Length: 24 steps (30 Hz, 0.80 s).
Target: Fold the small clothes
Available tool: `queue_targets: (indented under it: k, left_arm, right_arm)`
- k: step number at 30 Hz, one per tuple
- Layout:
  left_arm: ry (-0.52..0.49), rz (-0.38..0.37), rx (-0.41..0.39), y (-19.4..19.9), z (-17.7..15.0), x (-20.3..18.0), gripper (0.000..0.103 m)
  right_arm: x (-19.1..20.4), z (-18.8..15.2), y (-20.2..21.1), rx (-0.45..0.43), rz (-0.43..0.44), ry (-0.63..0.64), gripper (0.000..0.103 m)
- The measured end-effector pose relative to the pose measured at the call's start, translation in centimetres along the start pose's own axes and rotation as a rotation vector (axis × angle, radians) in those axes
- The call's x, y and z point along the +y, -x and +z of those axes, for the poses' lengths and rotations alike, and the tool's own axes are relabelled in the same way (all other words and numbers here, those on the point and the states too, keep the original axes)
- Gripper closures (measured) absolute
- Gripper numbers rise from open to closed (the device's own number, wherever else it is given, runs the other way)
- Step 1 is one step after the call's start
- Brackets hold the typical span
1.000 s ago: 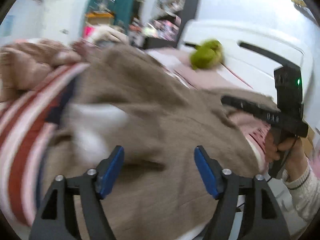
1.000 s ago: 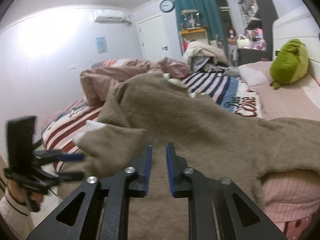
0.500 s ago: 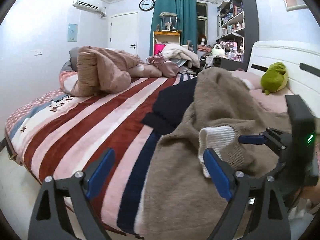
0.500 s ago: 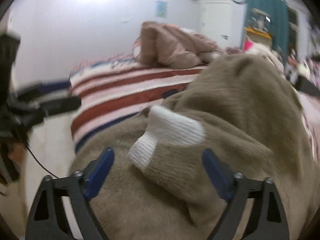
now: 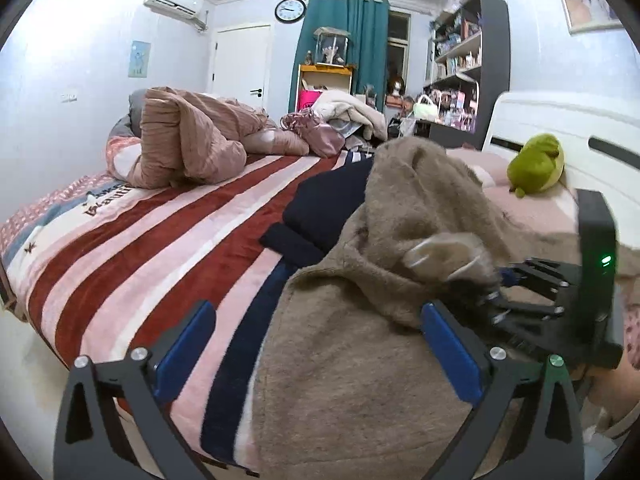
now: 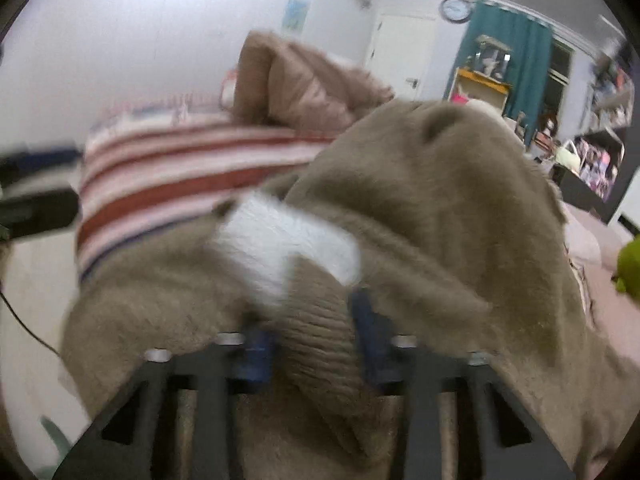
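your right gripper point(image 6: 312, 340) has just closed its jaws on the ribbed brown sleeve point(image 6: 316, 332) beside its white cuff point(image 6: 280, 248). your left gripper point(image 5: 320, 344) has just been opening and stands wide, nothing pinched, pads above the brown sweater point(image 5: 352, 380), which lies heaped at the near edge of the striped bed point(image 5: 132, 256).
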State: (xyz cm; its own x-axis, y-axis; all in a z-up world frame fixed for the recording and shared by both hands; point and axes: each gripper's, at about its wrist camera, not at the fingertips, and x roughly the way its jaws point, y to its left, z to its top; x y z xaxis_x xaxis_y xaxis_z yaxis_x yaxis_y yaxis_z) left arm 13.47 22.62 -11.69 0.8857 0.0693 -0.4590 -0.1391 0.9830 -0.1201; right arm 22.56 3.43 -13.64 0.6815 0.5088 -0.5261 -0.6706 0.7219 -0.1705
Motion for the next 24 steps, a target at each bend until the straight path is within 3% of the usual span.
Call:
queue_targets:
  k: [3,6,13,19,21,23,24]
  left_arm:
    - [0.031,-0.064,0.000,0.7,0.3,-0.5,0.002]
    - [0.005,-0.063,-0.008,1.5,0.5,-2.0,0.002]
    - [0.002,-0.133,0.002,3.3,0.0,-5.7,0.002]
    - [-0.013,-0.170,0.032,4.3,-0.6,-8.2,0.002]
    - [-0.020,-0.175,0.040,4.6,-0.8,-8.8,0.002]
    - [-0.020,-0.183,0.048,4.8,-0.9,-9.0,0.002]
    - [-0.019,-0.186,0.052,4.9,-1.0,-9.1,0.002]
  right_arm:
    - [-3.4,-0.8,4.0,-0.073,-0.029,-0.128,0.083]
    - [-6.3,-2.3,7.2,-0.093,-0.051,-0.234,0.083]
    - [-11.5,-9.3,13.4,-0.015,-0.028,-0.465,0.083]
    - [-10.9,-13.5,14.6,0.088,0.123,-0.489,0.083]
    - [-10.3,-14.0,14.5,0.112,0.127,-0.466,0.082]
    - [-10.2,-14.3,15.1,0.108,0.108,-0.459,0.070]
    - [-10.5,-14.5,15.7,0.093,0.099,-0.467,0.059]
